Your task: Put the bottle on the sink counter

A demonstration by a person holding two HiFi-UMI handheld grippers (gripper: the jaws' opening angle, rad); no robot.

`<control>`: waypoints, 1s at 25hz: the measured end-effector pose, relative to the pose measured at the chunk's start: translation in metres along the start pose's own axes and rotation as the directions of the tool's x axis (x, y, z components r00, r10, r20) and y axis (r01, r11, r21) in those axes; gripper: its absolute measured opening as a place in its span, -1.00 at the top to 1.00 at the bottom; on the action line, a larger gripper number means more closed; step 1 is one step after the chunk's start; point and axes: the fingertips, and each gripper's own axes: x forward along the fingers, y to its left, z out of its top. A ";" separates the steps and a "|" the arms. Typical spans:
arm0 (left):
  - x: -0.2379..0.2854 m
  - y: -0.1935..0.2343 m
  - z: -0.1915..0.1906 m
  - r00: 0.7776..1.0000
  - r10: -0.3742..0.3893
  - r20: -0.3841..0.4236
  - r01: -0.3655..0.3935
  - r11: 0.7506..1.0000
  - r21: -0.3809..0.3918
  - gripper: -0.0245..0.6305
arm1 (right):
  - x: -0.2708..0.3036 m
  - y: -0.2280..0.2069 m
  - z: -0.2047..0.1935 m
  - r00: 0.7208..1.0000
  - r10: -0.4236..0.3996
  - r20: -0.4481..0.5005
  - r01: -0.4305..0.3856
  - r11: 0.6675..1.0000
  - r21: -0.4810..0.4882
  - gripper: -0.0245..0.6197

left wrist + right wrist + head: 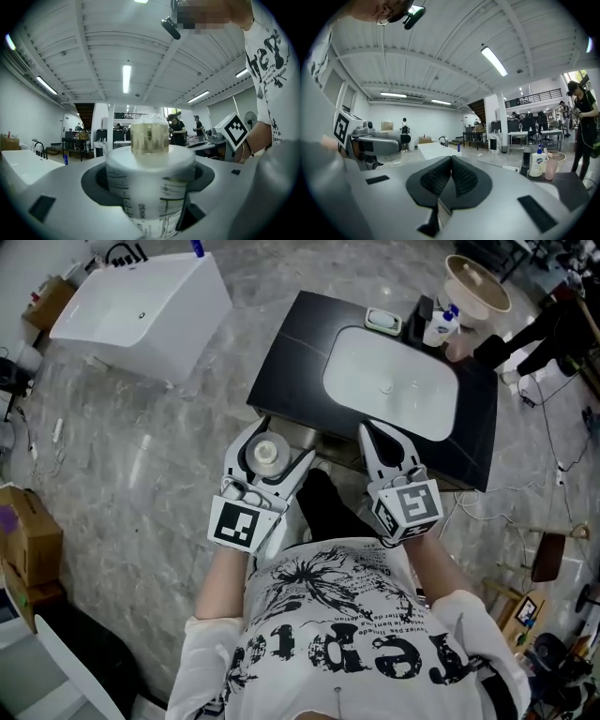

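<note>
A white bottle (265, 454) with a printed label and a pale cap sits upright between the jaws of my left gripper (270, 457), which is shut on it. It fills the left gripper view as the bottle (149, 180). My right gripper (384, 448) is held beside it with its dark pads pressed together and nothing between them; the right gripper (450, 174) shows the same in its own view. Both hang in front of the black sink counter (293, 343), near its front edge. The white basin (389, 382) is set into the counter.
On the counter's far edge stand a soap dish (382, 322), a pump bottle (439, 327) and a pink cup (458, 347). A white bathtub (141, 307) stands at the far left. A cardboard box (28, 540) is at the left, and cables lie at the right.
</note>
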 end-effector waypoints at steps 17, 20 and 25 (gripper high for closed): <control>0.305 0.163 -0.057 0.987 -0.140 -0.080 0.139 0.990 -0.011 -0.14 | 0.251 -0.211 -0.001 0.994 -0.088 -0.066 0.094 0.991 0.094 0.88; 0.352 0.180 -0.088 0.979 -0.167 -0.117 0.168 0.986 -0.007 -0.14 | 0.280 -0.242 -0.017 0.991 -0.098 -0.096 0.107 0.989 0.101 0.88; 0.409 0.193 -0.144 0.962 -0.209 -0.175 0.204 0.978 -0.048 -0.14 | 0.311 -0.282 -0.047 0.987 -0.107 -0.120 0.121 0.986 0.117 0.88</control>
